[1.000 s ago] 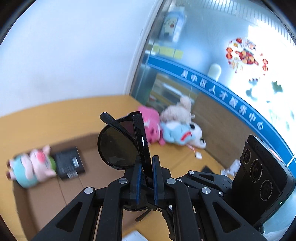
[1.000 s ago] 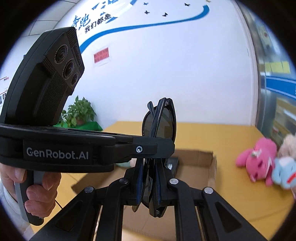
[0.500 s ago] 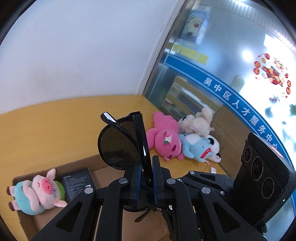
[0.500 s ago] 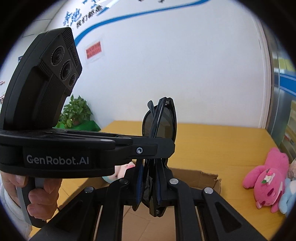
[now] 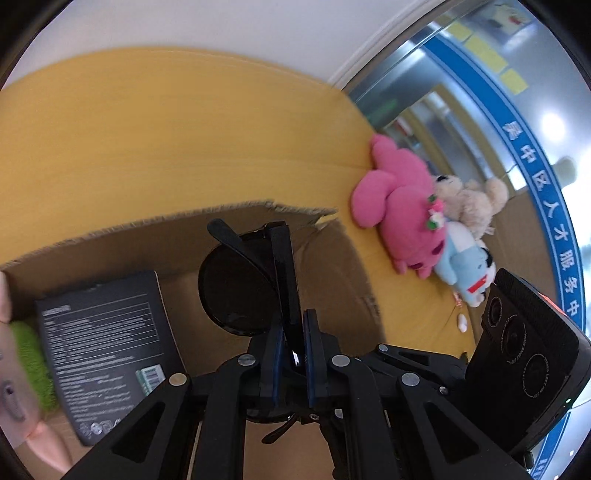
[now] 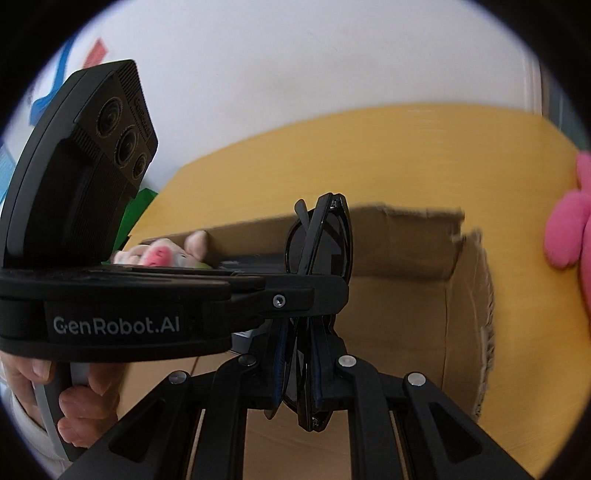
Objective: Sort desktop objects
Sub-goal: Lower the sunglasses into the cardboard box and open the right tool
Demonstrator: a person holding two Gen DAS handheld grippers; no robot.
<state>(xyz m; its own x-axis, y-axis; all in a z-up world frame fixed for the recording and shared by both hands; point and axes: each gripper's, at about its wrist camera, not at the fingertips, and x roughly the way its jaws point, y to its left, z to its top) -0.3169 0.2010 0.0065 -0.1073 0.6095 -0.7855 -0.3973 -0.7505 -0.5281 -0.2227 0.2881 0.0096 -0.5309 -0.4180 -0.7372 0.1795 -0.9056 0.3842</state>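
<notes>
Lowered since the earlier frame: both grippers, now tilted down over the box [image 5: 332, 258], its interior filling more of each view. Sunglasses [image 5: 240, 291], folded, are clamped between the left gripper [image 5: 293, 354] and the right gripper [image 6: 299, 365], both closed on the frame, above the box. Table [image 5: 166, 140]: yellow wood, set against a white wall [image 5: 221, 22]. Booklet [image 5: 103, 347] and pig toy [image 6: 159, 253] are lodged in the box. Plush toys [image 5: 406, 214] are piled on the table beside a glass partition [image 5: 461, 92].
</notes>
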